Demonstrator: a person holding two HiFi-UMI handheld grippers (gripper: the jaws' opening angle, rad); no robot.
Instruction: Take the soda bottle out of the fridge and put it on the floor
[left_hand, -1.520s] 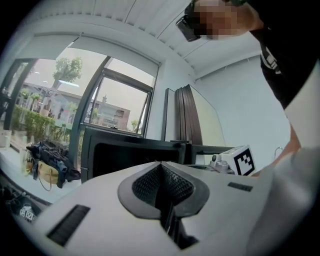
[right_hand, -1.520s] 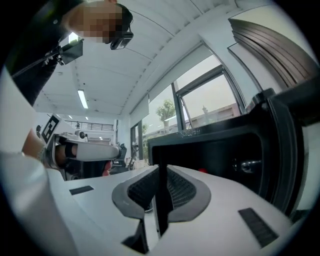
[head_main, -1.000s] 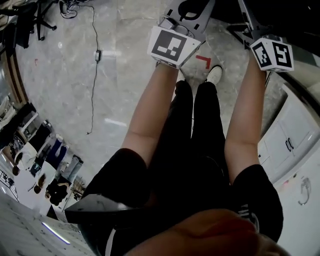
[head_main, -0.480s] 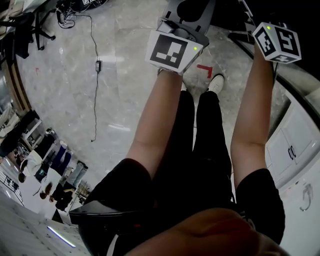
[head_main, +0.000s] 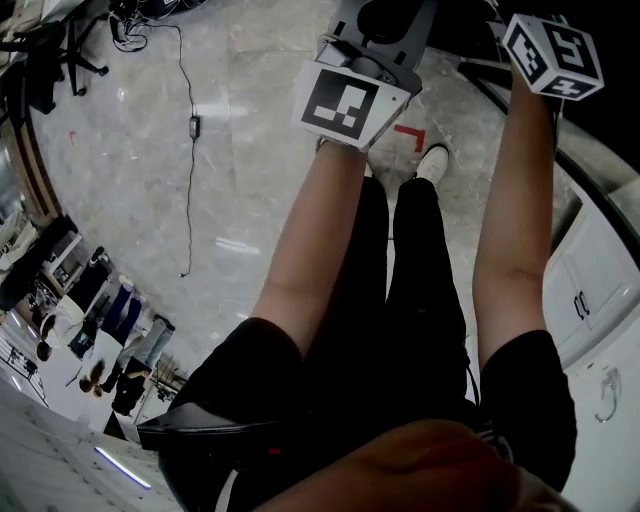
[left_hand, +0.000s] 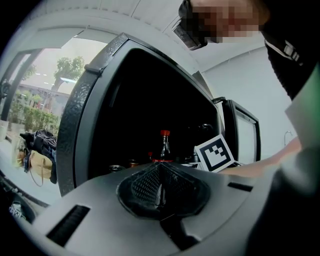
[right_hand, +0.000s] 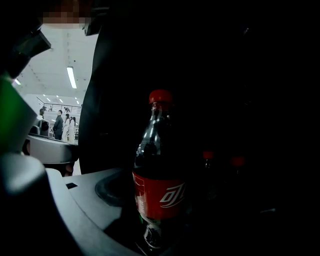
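Right gripper view: right gripper (right_hand: 159, 231) jaws, just opened wide, flank the upright soda bottle (right_hand: 157, 192) inside the dark fridge (left_hand: 90, 100). Head view: its marker cube (head_main: 553, 55) has shifted upward. Left gripper (left_hand: 161, 187) jaws together, empty.

right gripper (right_hand: 159, 217) jaws: have just been opening; now spread wide, with the soda bottle (right_hand: 159, 170) standing between them.
marker cube (head_main: 553, 55): higher in the head view than a second ago, now at the top edge.
right forearm (head_main: 520, 190): stretched out longer, reaching further up the frame.
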